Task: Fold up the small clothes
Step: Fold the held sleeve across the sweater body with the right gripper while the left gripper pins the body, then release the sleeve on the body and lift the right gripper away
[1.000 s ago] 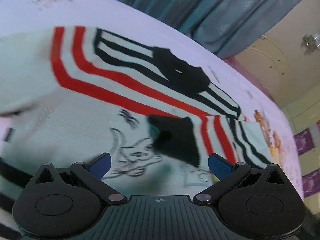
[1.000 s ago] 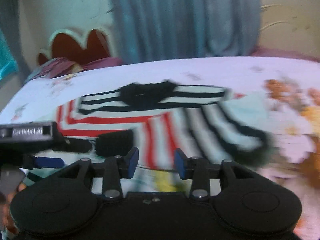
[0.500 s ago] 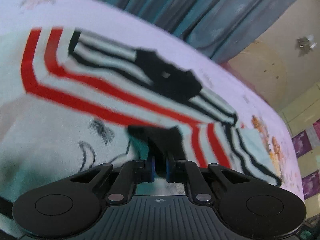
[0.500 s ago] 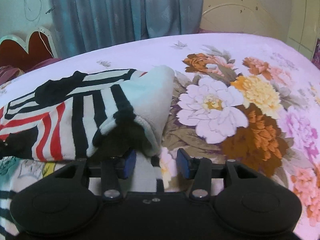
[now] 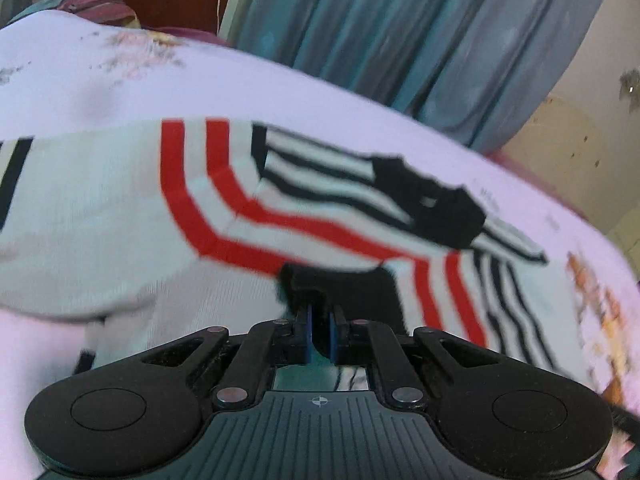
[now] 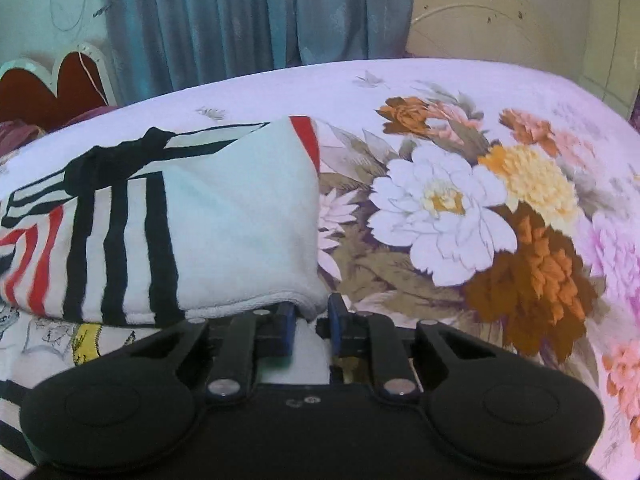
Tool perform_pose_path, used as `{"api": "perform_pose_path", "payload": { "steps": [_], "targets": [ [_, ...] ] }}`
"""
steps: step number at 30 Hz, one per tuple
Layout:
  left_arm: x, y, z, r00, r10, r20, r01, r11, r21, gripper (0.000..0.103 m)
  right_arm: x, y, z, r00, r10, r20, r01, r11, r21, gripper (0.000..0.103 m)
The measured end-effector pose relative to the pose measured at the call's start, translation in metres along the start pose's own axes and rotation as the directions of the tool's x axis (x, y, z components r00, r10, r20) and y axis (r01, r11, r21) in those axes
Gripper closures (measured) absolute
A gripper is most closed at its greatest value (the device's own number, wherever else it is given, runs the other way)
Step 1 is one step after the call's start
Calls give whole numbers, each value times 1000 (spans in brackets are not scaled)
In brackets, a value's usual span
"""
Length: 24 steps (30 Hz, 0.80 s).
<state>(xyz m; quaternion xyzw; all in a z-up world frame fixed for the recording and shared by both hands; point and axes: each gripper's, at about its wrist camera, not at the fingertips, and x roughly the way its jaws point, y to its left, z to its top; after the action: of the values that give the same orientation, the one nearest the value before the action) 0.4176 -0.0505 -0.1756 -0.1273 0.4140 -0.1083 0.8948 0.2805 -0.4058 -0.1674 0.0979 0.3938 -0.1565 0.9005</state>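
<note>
A: Start closest in. What is the left gripper (image 5: 320, 330) doing at the bottom centre of its view?

B: Its two blue pads (image 5: 307, 332) are drawn almost together, with only a thin slot between them, and a black cuff (image 5: 340, 284) of the shirt (image 5: 120, 208) is pinched there. The cloth rises straight out of the tips.

A: And the right gripper (image 6: 310, 326)?

B: Also at the bottom centre of its own view. Its pads (image 6: 286, 330) stand a little wider apart than the left ones, closed onto a thick white fold of the shirt (image 6: 240, 216), right at the corner where the folded edge ends.

A: Where does the shirt lie?

B: On the bed sheet (image 6: 480, 92). In the right view it fills the left half of the frame: a plain white panel nearest the gripper, black stripes to its left, red stripes at the far left edge, a black collar (image 6: 116, 156) above that. A printed part with line drawings and a yellow patch shows at the lower left, under the folded layer.

A: And in the left view?

B: It spreads across the middle, blurred, with red stripes bending through the centre and black stripes beyond.

A: What is past the shirt?

B: Big printed flowers (image 6: 444, 212) on the sheet at the right, then blue curtains (image 6: 256, 16) along the top, and a red headboard (image 6: 52, 92) at the upper left.
</note>
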Motion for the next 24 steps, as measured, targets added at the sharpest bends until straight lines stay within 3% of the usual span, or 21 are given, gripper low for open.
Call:
{"api": "perform_pose_path", "payload": {
  "steps": [4,8,12,17,19,24],
  "targets": [
    [1,-5,3,1000,31,-4,-30,999,30,96,-6,0,-2,999,20,-27,-21,999,-41,81],
    [-24,-3,7,990,111,83,-115,992,50,96,-25,-11,0,998,57,-38,-58,998,-20,76],
    [-35,-7,13,993,65,100,-71,996,55,95,-44,-21,13,996,81,31,-82,997,15,67],
    [-16,-42,7,998,-26,50,19,991,132,95,-8,-21,47,993,116,34,-118,991,66,65],
    [-4,-53,3,999,-23,28,18,986,167,95,12,-18,58,991,129,20,-130,988,80,65],
    [16,-47,-4,1000,-2,0,2,988,154,95,55,-13,85,992,125,15,-126,987,97,64]
  ]
}}
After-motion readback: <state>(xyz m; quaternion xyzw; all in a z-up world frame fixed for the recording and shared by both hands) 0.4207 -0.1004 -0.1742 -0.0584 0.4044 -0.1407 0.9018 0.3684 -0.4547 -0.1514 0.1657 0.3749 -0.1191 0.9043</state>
